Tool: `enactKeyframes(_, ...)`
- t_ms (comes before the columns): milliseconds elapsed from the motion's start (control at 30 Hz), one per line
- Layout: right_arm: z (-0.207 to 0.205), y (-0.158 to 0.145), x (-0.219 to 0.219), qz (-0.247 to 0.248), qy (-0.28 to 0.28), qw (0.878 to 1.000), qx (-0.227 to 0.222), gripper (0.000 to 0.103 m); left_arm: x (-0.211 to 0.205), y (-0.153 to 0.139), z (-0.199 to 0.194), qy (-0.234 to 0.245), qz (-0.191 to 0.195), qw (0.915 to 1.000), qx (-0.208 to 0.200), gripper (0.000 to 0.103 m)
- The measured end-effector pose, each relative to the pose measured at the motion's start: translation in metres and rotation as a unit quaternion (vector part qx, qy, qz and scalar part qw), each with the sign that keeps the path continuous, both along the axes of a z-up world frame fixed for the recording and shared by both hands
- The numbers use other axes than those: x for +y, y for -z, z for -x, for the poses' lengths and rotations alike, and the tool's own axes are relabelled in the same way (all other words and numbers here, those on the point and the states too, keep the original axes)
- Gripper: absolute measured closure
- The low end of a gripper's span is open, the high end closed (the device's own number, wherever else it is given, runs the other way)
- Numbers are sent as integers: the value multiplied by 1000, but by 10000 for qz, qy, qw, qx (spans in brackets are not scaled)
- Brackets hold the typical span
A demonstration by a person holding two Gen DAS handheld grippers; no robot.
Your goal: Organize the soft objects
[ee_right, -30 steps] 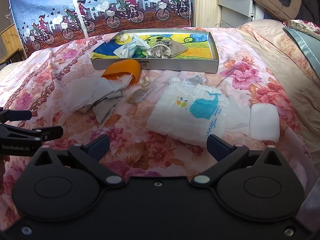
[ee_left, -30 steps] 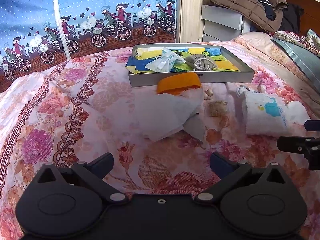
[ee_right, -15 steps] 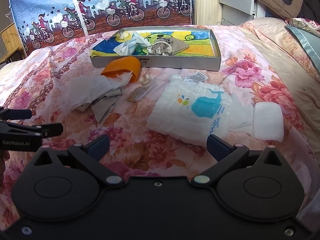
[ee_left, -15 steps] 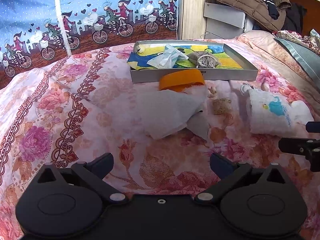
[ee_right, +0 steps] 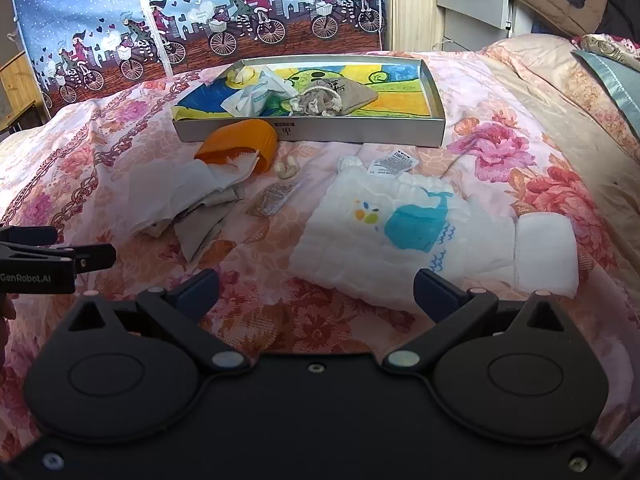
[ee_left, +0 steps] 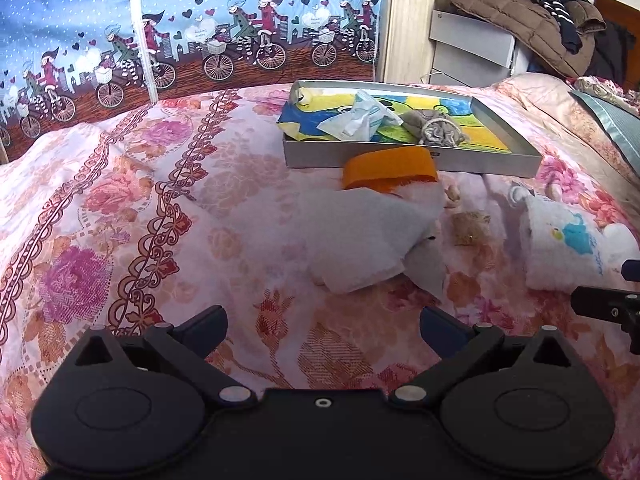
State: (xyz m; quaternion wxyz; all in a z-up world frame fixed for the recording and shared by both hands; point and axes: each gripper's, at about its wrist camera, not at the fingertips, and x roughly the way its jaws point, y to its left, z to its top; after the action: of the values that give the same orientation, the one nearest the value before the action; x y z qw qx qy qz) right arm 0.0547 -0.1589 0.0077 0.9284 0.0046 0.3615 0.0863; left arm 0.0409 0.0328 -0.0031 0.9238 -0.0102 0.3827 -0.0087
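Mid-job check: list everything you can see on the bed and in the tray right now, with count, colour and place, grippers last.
tray: 1, silver rim with a colourful picture floor, far middle of the bed
tissue pack: 1, white and teal, in the tray, left part
drawstring pouch: 1, grey-beige, in the tray, middle
orange cup: 1, orange, on its side just in front of the tray
white cloths: a crumpled pile, white and grey, spilling from the cup
small packet: 1, clear with brown contents, between the piles
whale cloth: 1, white with a blue whale, right of centre
folded pad: 1, white, right of the whale cloth
bedspread: 1, pink floral
left gripper: open, empty
right gripper: open, empty
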Motion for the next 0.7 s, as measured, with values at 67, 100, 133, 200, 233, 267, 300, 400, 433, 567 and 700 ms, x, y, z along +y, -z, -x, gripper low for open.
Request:
enactKeyframes(67,-2,2,1,-11,11,10000,18,0,2,1,-1,-26,26,10000,-5,1)
enactKeyframes(100,-3,2,1,-13,12,10000,27,0,2,1,-2,-32,31,10000,-2,1)
enactKeyframes(133,-3,3,1,-10,14,10000,36,0,3,1,-2,-36,40,10000,1,1)
enactKeyframes(200,-5,5,1,1,23,10000,44,0,4,2,-3,-49,55,10000,17,1)
enactKeyframes(233,-6,5,1,8,20,10000,47,0,5,3,-4,-57,65,10000,26,1)
enactKeyframes(267,-6,5,1,16,11,10000,43,0,5,3,-5,-63,76,9999,38,1)
enactKeyframes(300,-7,6,1,29,-6,10000,29,0,6,4,-5,-77,87,9999,44,1)
enactKeyframes(400,-5,5,1,107,-131,9998,-65,0,8,5,-6,-115,124,9998,54,1)
enactKeyframes(433,-4,5,1,163,-179,9996,-129,0,9,5,-7,-126,130,9998,47,1)
enactKeyframes(567,-3,3,1,360,-376,9978,-402,0,16,3,-11,-201,163,9997,-50,1)
enactKeyframes(700,-9,3,-1,409,-458,9968,-517,0,24,2,-22,-301,236,9991,-157,1)
